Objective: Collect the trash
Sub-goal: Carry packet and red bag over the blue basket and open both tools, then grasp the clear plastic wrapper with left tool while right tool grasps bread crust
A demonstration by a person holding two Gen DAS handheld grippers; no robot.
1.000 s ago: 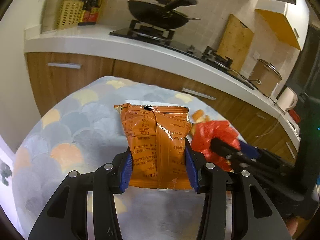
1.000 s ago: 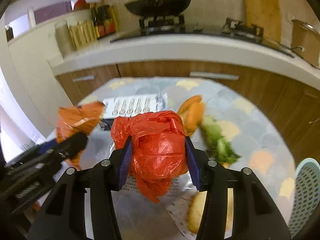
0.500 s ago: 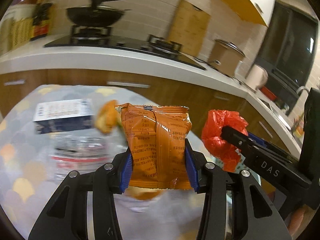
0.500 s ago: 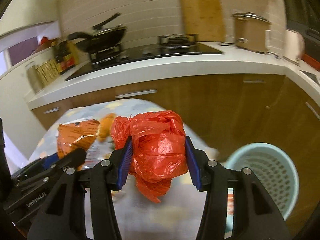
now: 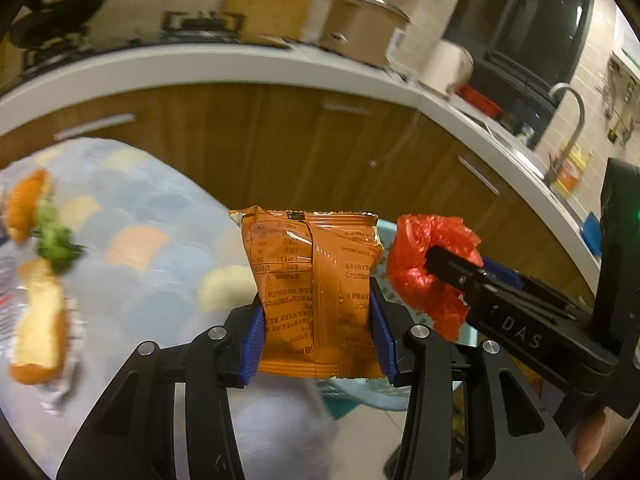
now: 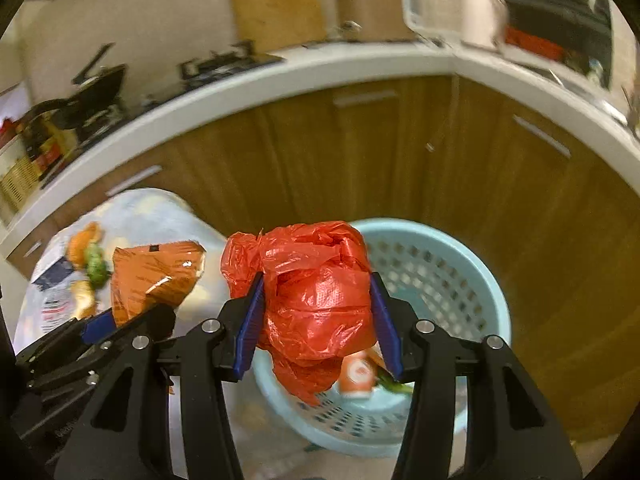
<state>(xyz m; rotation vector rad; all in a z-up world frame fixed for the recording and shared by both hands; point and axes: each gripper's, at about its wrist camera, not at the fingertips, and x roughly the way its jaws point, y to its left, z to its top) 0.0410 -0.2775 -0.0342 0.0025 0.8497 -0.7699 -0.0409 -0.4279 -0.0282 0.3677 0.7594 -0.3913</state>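
A: What is seen from the left wrist?
B: A crinkled orange foil snack packet (image 5: 316,296) is clamped upright by the left gripper (image 5: 316,334), half-closed, above the scale-patterned tablecloth's (image 5: 152,256) edge.

A: And the right wrist?
B: A crumpled red plastic bag (image 6: 316,296) is pinched by the right gripper (image 6: 318,320) over the pale blue perforated plastic basket (image 6: 452,276).

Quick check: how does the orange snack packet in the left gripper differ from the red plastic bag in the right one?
The orange snack packet is flat, printed and sealed; the red plastic bag is a crumpled, plain wad. The packet stands upright between the left gripper's pads; the bag bulges above and droops below the right gripper's. The bag hangs over the blue basket; the packet mostly hides it. Both are clamped.
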